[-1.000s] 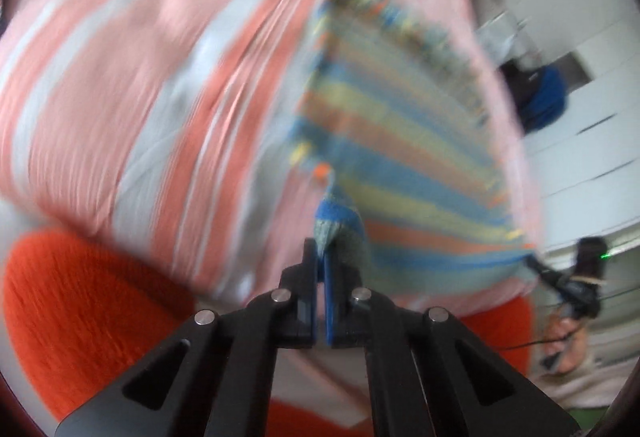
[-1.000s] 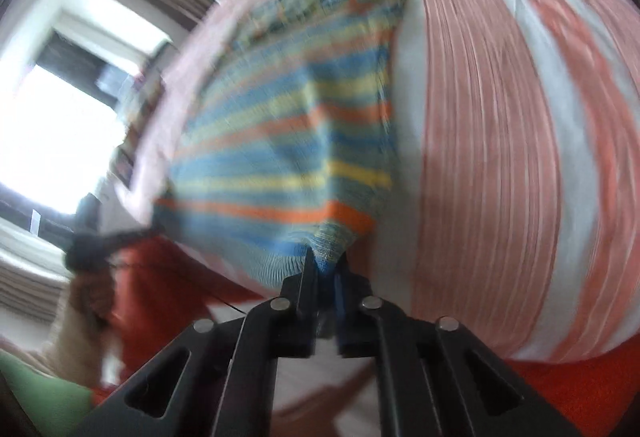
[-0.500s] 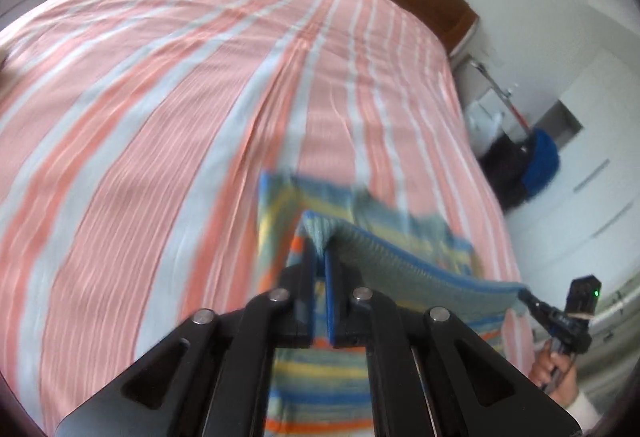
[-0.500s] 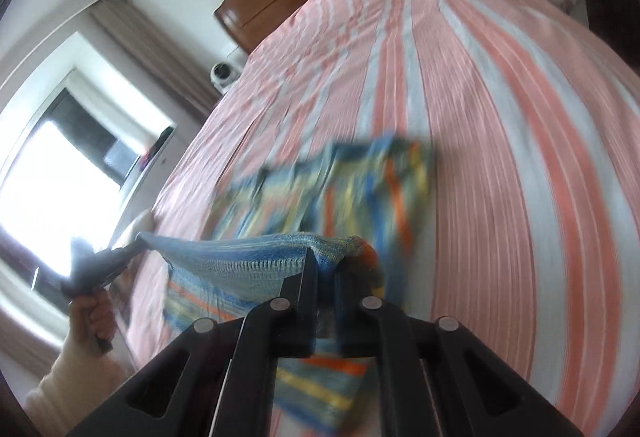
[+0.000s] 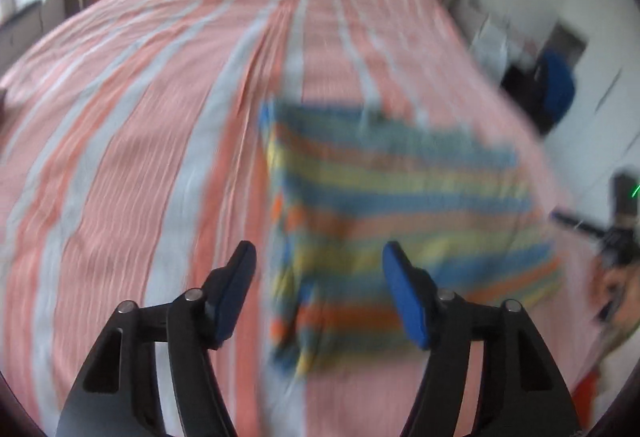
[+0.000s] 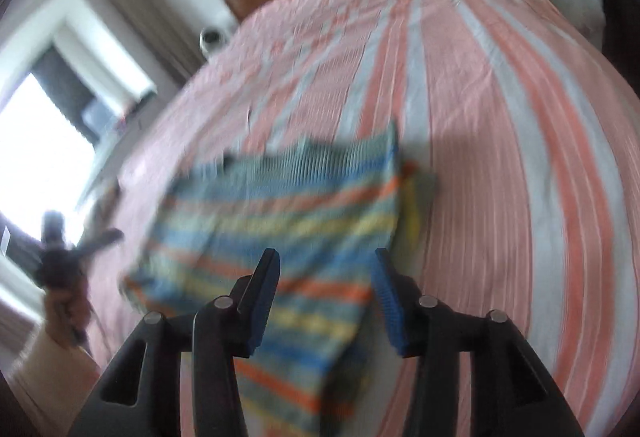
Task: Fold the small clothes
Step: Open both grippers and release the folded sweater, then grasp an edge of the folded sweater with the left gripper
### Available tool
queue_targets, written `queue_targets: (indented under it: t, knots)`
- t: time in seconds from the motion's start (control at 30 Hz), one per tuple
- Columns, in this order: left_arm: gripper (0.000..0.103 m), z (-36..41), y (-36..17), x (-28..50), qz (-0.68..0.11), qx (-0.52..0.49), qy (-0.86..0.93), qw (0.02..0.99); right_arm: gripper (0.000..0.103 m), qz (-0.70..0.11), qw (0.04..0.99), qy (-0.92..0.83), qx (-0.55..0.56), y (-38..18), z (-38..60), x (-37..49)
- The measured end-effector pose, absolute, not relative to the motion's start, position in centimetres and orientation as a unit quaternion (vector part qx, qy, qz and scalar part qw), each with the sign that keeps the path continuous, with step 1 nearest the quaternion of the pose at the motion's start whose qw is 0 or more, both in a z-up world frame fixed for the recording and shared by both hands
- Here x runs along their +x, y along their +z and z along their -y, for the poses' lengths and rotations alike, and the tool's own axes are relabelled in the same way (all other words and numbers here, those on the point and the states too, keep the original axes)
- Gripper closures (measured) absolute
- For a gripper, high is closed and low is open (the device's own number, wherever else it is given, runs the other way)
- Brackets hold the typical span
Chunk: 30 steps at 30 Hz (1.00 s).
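Lying beyond parted left claw (image 5: 318, 251): garment (image 5: 400, 221)

Light source: daylight is admitted through the window (image 6: 44, 141), blown out to white in the right wrist view.
Brightness: the bed (image 5: 132, 125) is evenly and softly lit.
Shadows: a soft shadow is cast on the bed beside the striped garment (image 6: 280, 221).
Blur: the striped garment (image 5: 400, 221) is smeared by motion in both views.
Distortion: edges are bent by the fisheye; corners are vignetted black.
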<state>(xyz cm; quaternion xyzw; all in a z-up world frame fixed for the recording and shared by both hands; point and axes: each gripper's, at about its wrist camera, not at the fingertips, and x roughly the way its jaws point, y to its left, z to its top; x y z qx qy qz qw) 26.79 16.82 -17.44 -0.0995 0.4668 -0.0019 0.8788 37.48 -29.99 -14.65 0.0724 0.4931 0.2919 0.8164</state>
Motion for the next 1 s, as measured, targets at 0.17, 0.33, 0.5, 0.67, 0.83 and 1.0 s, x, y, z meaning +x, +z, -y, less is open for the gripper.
queue_targets:
  t: [0.17, 0.33, 0.5, 0.67, 0.83, 1.0]
  knots:
    - [0.04, -18.3, -19.6, 22.8, -0.506, -0.078, 0.089, 0.854, 0.056, -0.546, 0.792, 0.27, -0.035, -19.9, 29.3, 31.8]
    - [0.025, -17.1, -16.2, 17.9, -0.462, -0.087, 0.097, 0.877, 0.054, -0.512, 0.828, 0.227, 0.012, -17.6, 33.6, 27.2]
    - [0.018, -12.1, -16.3, 15.2, -0.434, -0.069, 0.062, 0.896, 0.042, -0.476, 0.853, 0.208, 0.057, -16.2, 36.5, 22.5]
    - [0.017, -7.9, -18.3, 13.9, -0.431, -0.049, 0.044, 0.9, 0.042, -0.45, 0.873, 0.18, 0.058, -16.7, 38.4, 20.4]
    - [0.012, -5.2, -21.5, 13.9, -0.425, -0.002, 0.053, 0.904, 0.038, -0.421, 0.892, 0.16, 0.034, -17.7, 39.5, 18.9]
    - [0.012, -4.2, -19.3, 13.1, -0.423, -0.007, 0.029, 0.906, 0.038, -0.433, 0.884, 0.167, 0.052, -18.3, 39.4, 18.7]
